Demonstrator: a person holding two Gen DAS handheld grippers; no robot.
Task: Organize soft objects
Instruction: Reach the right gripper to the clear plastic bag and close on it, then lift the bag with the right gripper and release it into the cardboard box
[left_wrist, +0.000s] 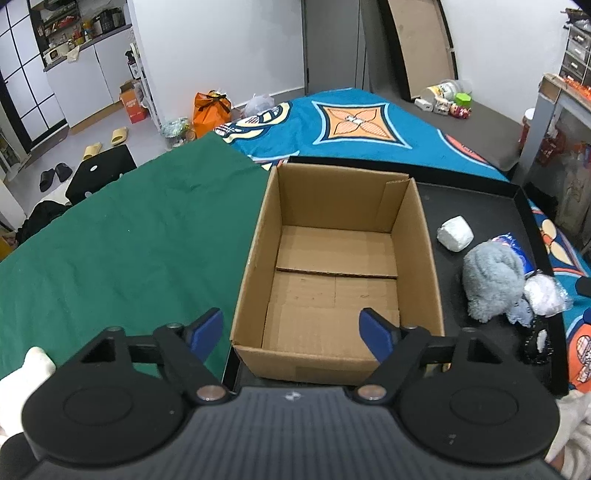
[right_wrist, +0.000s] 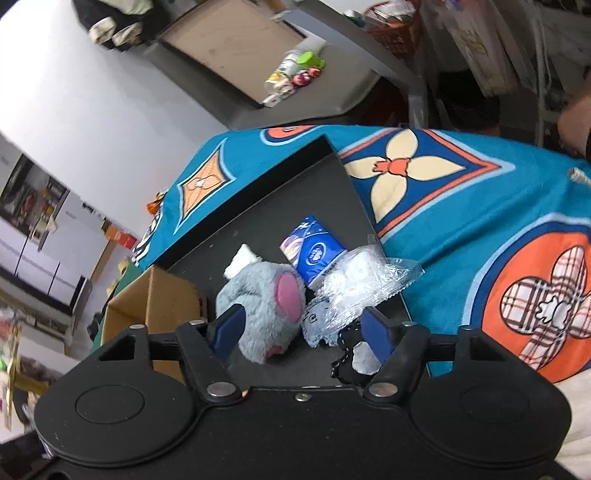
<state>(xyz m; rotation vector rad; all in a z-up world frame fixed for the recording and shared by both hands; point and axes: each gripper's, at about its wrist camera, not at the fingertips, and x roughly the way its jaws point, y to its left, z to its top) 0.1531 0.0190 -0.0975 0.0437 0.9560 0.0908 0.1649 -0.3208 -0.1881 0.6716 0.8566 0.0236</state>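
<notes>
Right tool (right_wrist: 301, 328) gapes over grey plush (right_wrist: 258, 306) — cardboard box (left_wrist: 340, 258) beside.

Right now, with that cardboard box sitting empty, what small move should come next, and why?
Probably ease the right gripper down and close on the grey plush toy. Its open jaws already bracket the toy on the black tray, and the cardboard box beside it holds nothing yet.

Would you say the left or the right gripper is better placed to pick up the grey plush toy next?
Right. The right gripper is open directly before the grey plush toy; the left gripper faces the empty cardboard box.
</notes>
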